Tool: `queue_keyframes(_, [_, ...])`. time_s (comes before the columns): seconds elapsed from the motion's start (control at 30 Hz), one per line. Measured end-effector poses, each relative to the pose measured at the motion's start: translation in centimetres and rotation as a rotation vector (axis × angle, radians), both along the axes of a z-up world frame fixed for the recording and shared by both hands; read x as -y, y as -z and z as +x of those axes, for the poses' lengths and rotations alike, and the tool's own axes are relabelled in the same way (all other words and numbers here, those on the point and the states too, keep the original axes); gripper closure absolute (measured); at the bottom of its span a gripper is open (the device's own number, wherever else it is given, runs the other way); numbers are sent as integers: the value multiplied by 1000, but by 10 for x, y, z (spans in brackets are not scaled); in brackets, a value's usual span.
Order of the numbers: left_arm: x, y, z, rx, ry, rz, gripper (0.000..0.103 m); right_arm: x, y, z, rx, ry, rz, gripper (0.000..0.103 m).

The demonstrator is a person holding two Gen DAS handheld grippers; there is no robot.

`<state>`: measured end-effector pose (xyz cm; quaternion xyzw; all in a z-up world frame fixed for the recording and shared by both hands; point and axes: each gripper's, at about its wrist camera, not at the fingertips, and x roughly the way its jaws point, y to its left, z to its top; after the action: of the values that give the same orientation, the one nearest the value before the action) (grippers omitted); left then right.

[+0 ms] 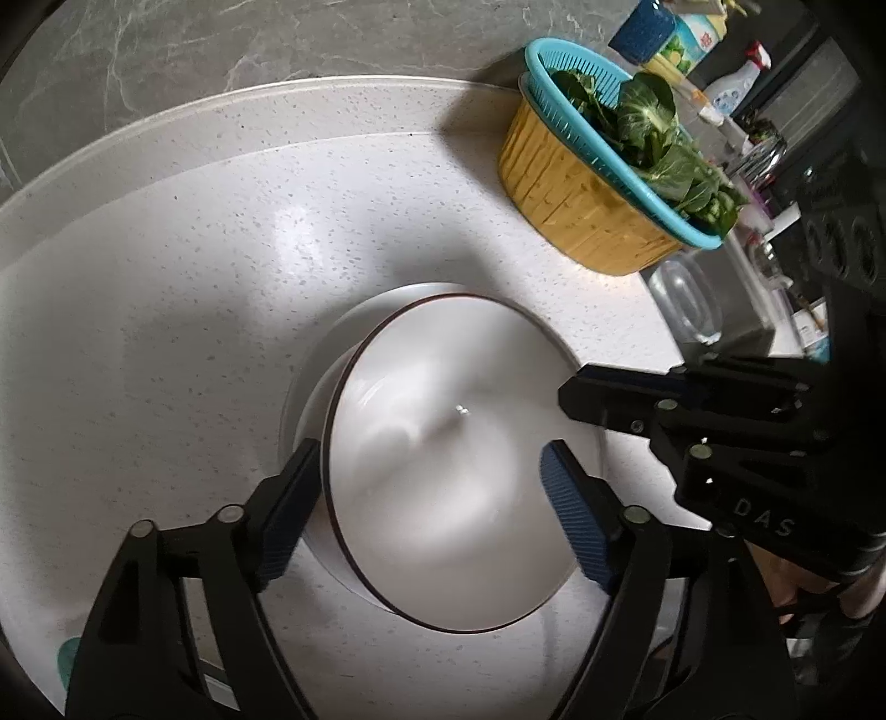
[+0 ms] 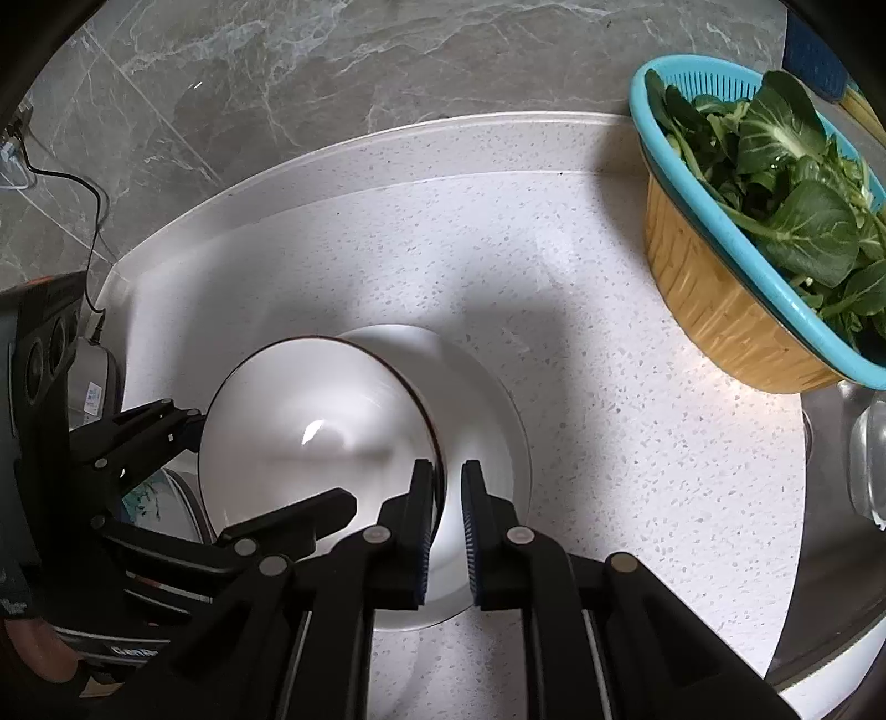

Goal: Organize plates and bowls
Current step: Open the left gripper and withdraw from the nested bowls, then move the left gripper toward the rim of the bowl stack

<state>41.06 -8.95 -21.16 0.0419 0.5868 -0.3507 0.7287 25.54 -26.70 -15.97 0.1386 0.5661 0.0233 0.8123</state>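
A white bowl with a dark rim (image 1: pixel 443 465) (image 2: pixel 315 437) is held tilted over a white plate (image 1: pixel 387 302) (image 2: pixel 487 399) on the speckled white counter. My left gripper (image 1: pixel 432 493) is open, its fingers wide on either side of the bowl's near rim, not pinching it. My right gripper (image 2: pixel 447 487) is shut on the bowl's right rim, one finger (image 2: pixel 421 498) inside and one outside. The right gripper also shows in the left wrist view (image 1: pixel 587 399), the left gripper in the right wrist view (image 2: pixel 188 426).
A yellow basin holding a blue colander of leafy greens (image 1: pixel 603 171) (image 2: pixel 758 232) stands at the back right. Bottles (image 1: pixel 686 39) stand behind it. A steel sink (image 2: pixel 830 498) lies right. A patterned dish (image 2: pixel 160 498) sits left. A grey marble wall (image 2: pixel 332 66) is behind.
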Motion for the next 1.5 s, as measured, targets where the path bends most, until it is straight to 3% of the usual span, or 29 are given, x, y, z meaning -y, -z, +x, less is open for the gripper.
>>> queue_keyframes(0.07, [-2,0,3,-30,-16,-33,13,1,0,-1,3,-2,20,95])
queue_keyframes(0.33, [2,1,7,-50,-26,-33,6,2,-8,-7,26,-6,47,99])
queue_keyframes(0.6, [15,-7,5,43,-2,43,1,13,0,-10,15,30,128,96])
queue_keyframes(0.7, [18,-7,8,43,5,39,0,19,5,-12,8,57,209,96])
queue_keyframes(0.83, [19,-11,10,51,2,34,0,20,4,-14,28,69,221,94])
queue_keyframes(0.93, [13,-21,11,59,-10,2,0,22,0,-17,40,74,227,90])
queue_keyframes(0.97, [8,-27,11,66,-15,-14,0,25,-1,-20,49,81,232,85])
queue_keyframes(1.07, [-15,-40,21,74,-34,-12,0,38,-9,-39,97,133,251,47])
queue_keyframes(1.27, [-93,-36,52,38,-96,113,1,59,-10,-61,119,170,266,46])
queue_keyframes(1.5, [-115,-4,49,-60,-51,142,2,43,14,-59,52,152,282,46])
